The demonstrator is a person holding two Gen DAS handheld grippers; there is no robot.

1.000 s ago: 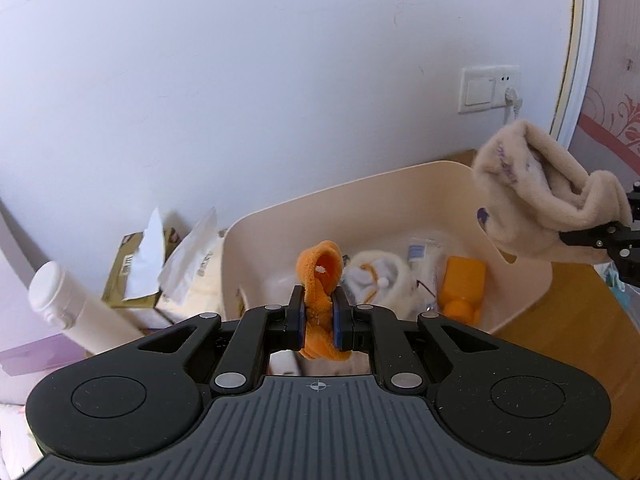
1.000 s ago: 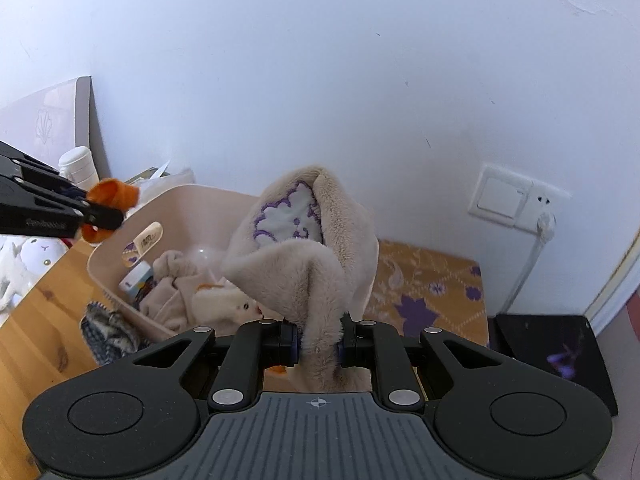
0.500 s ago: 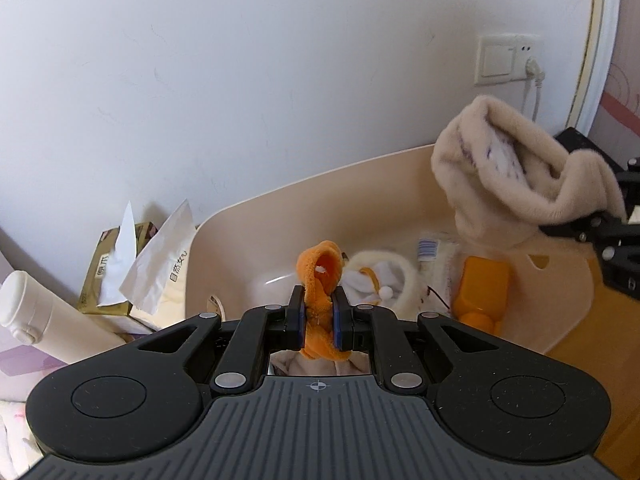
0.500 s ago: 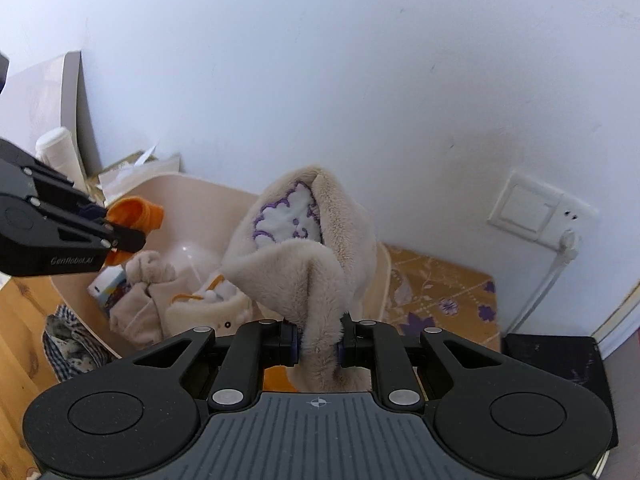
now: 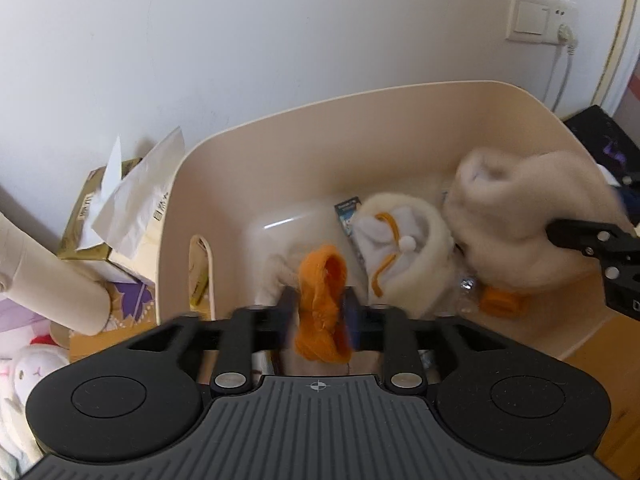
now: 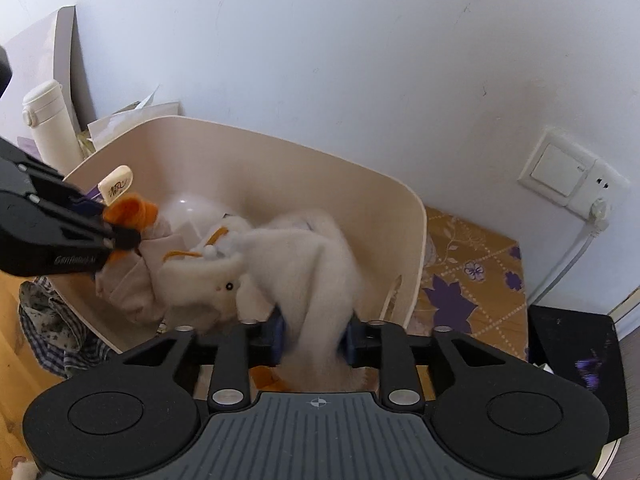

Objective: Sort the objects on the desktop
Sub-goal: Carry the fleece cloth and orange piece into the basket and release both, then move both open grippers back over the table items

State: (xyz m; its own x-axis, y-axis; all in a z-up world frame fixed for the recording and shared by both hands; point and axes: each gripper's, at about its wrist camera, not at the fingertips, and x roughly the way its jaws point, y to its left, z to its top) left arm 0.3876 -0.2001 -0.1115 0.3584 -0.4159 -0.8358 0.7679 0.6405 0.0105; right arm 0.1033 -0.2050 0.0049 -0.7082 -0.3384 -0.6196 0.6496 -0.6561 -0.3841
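Two wrist fisheyes – close, angled down – shared beige bin (image 5: 400, 128).

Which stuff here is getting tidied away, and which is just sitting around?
Being tidied:
- orange sock between the opening left jaws
- fluffy beige sock between the opening right jaws
- cream bin below both

Just sitting around:
- tissue box
- white flask
- wall switch
- checked cloth

Both claws, lowered over the bin (image 5: 360, 128), are opening around their cloths.
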